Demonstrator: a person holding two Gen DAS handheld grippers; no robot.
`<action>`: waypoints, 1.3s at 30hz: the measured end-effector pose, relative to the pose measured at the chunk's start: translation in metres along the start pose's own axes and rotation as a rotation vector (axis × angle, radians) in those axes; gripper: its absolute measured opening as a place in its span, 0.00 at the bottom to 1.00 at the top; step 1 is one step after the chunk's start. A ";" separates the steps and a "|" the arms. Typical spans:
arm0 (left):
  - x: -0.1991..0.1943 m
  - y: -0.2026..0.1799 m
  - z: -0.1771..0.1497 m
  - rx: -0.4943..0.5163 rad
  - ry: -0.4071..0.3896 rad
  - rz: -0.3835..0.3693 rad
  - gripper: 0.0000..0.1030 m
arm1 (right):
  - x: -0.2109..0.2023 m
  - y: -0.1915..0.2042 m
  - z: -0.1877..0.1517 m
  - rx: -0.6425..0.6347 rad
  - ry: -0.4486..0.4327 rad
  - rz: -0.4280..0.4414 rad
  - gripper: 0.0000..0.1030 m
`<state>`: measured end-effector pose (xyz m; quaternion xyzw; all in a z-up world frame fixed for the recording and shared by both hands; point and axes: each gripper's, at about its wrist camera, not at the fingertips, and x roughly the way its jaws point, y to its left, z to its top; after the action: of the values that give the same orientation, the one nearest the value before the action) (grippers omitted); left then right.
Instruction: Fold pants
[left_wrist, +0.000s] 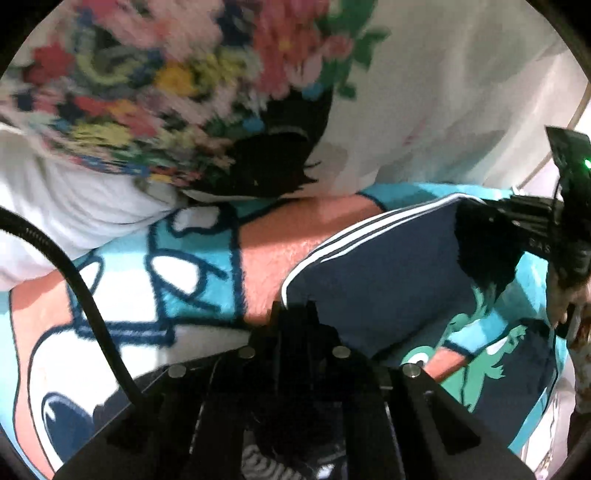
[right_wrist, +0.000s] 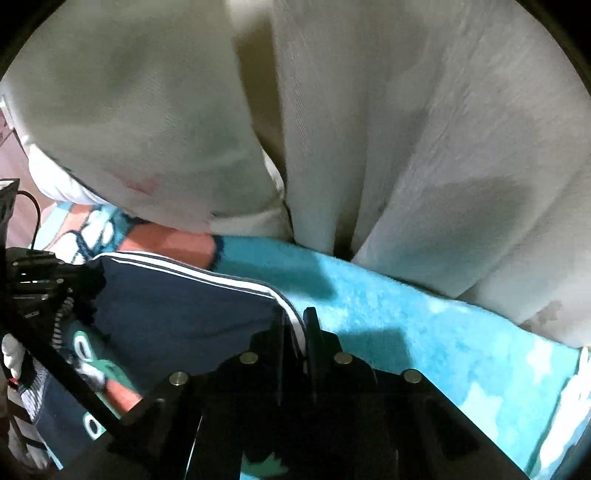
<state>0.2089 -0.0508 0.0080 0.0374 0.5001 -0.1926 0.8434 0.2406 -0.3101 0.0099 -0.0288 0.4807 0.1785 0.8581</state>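
Left wrist view showed the left tool (left_wrist: 293, 314) with its two black fingers drawn together on the near corner of the navy pants (left_wrist: 380, 280), right where the white side stripes (left_wrist: 354, 236) curved around the folded edge. The pants lay as a folded dark panel on a turquoise cartoon blanket (left_wrist: 192, 273) with orange, white and green figures. At the far corner of the same panel the right tool (left_wrist: 480, 236) appeared, its black fingers pinching the cloth. Behind the blanket sat a flower-patterned cushion (left_wrist: 155, 85) and a white cushion (left_wrist: 443, 99), the flowered one blurred. A black cable (left_wrist: 85, 295) crossed the lower left of the frame. Right wrist view gave the mirror picture: the right tool (right_wrist: 297, 325) was clamped shut on a striped corner of the pants (right_wrist: 177, 314), the white stripes (right_wrist: 229, 278) running straight into its fingers, while the left tool (right_wrist: 79, 280) gripped the opposite corner at the left edge. The turquoise blanket (right_wrist: 424, 325) stretched to the right under the pants, and pale cream fabric (right_wrist: 406, 129), folded into deep creases, filled the upper frame.
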 end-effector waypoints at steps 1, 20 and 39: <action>-0.007 0.000 -0.003 -0.011 -0.014 0.000 0.09 | -0.011 0.004 -0.003 -0.005 -0.020 -0.011 0.09; -0.106 -0.043 -0.137 -0.056 -0.225 0.016 0.09 | -0.130 0.067 -0.146 -0.019 -0.175 0.041 0.07; -0.172 0.049 -0.221 -0.361 -0.380 0.083 0.46 | -0.142 0.140 -0.158 -0.087 -0.216 0.174 0.43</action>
<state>-0.0299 0.1007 0.0396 -0.1300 0.3569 -0.0688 0.9225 -0.0015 -0.2540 0.0606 -0.0047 0.3781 0.2750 0.8840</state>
